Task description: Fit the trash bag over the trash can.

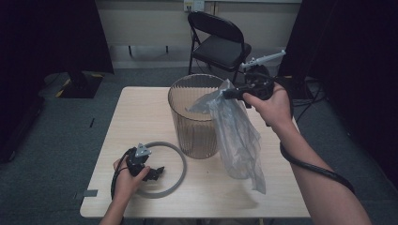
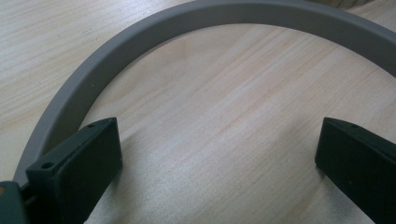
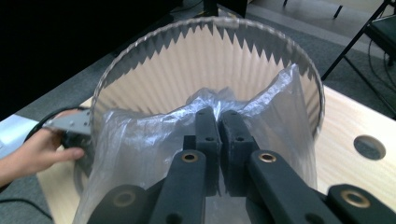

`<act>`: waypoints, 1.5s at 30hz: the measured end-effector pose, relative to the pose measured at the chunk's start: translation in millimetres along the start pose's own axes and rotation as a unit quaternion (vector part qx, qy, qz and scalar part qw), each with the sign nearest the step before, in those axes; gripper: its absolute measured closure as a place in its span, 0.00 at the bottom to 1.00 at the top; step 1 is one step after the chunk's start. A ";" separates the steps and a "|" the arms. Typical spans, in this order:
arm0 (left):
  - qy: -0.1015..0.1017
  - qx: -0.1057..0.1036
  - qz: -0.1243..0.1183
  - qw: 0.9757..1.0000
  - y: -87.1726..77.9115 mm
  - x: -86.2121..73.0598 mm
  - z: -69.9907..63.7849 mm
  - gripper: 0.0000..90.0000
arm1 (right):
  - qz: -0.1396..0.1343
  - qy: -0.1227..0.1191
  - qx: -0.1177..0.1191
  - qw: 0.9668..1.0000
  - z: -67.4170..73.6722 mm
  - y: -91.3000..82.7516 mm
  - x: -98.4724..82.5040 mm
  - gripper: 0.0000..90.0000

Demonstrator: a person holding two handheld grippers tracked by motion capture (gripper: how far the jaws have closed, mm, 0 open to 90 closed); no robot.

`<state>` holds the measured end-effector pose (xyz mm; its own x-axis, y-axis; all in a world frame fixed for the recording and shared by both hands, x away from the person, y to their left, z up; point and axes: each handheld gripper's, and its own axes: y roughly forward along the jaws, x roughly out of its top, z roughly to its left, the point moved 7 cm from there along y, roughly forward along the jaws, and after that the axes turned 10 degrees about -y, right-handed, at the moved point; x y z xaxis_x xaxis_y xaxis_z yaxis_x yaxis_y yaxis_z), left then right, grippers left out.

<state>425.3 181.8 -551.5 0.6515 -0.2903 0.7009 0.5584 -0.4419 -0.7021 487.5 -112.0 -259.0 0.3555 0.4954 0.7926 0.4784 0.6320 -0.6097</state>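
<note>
**Bag pinched and lifted beside the bin, lining not yet begun**

Pale wood table (image 1: 141,108) carried our work, with dark curtains and a folding chair (image 1: 219,40) beyond its far edge. Our right gripper (image 1: 228,93) was pressed together on the top fold of the clear plastic bag (image 1: 237,140), which hung below the jaws, just beside the ribbed bin (image 1: 195,117). We judged the pick done; opening the bag and seating it over the bin's rim remained. Our left gripper (image 1: 157,173) lay spread, nothing between its jaws, inside the arc of the grey ring (image 2: 140,37) flat on the table. Above the bin's mouth, ahead of the right jaws, we had open room; the bag's tail hung near the table's right edge.
</note>
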 end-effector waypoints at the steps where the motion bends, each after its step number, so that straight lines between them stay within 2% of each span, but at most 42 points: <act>1: 0.000 0.000 0.000 1.000 0.0 0.0 0.0 0.00 | -0.001 0.001 0.000 1.000 0.5 3.2 3.3 0.98; 7: 0.000 0.000 0.000 1.000 0.0 0.0 0.0 0.00 | 0.003 0.017 0.008 1.000 3.6 31.2 7.3 0.98; 14: 0.000 0.000 0.000 1.000 0.0 0.0 0.0 0.00 | 0.023 0.030 0.020 0.999 9.3 63.7 -8.8 0.98; 18: 0.000 0.000 0.000 1.000 0.0 0.0 0.0 0.00 | 0.031 0.030 0.021 0.999 9.2 67.8 -14.1 0.98; 20: 0.000 0.000 0.000 1.000 0.0 0.0 0.0 0.00 | 0.048 0.026 0.022 0.998 9.3 68.8 -17.4 0.98; 26: 0.000 0.000 0.000 1.000 0.0 0.0 0.0 0.00 | 0.052 0.028 0.025 0.998 9.2 67.6 -29.0 0.93; 30: 0.000 0.000 0.000 1.000 0.0 0.0 0.0 0.00 | 0.043 0.008 0.023 0.999 11.8 65.8 -33.1 0.88; 32: 0.000 0.000 0.000 1.000 0.0 0.0 0.0 0.00 | 0.037 0.009 0.026 0.999 14.3 65.1 -32.0 0.77; 35: 0.000 0.000 0.000 1.000 0.0 0.0 0.0 0.00 | 0.024 -0.002 0.014 1.000 15.2 60.4 -28.9 0.60; 36: 0.000 0.000 0.000 1.000 0.0 0.0 0.0 0.00 | 0.018 -0.003 0.010 1.000 14.7 56.9 -27.6 0.60; 38: 0.000 0.000 0.000 1.000 0.0 0.0 0.0 0.00 | 0.008 -0.003 0.002 1.000 11.8 48.6 -25.2 0.49; 43: 0.000 0.000 0.001 1.000 -0.1 0.0 0.0 0.00 | -0.017 0.008 -0.013 1.000 3.8 24.0 -21.7 0.39; 45: 0.000 0.000 0.000 1.000 0.0 0.0 0.0 0.00 | -0.019 0.006 -0.016 1.000 2.8 16.1 -23.0 0.38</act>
<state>425.3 181.8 -551.5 0.6513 -0.2904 0.7010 0.5587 -0.4416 -0.7020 484.8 -111.5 -287.1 0.3466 0.4640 0.8152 0.5164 0.6311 -0.5788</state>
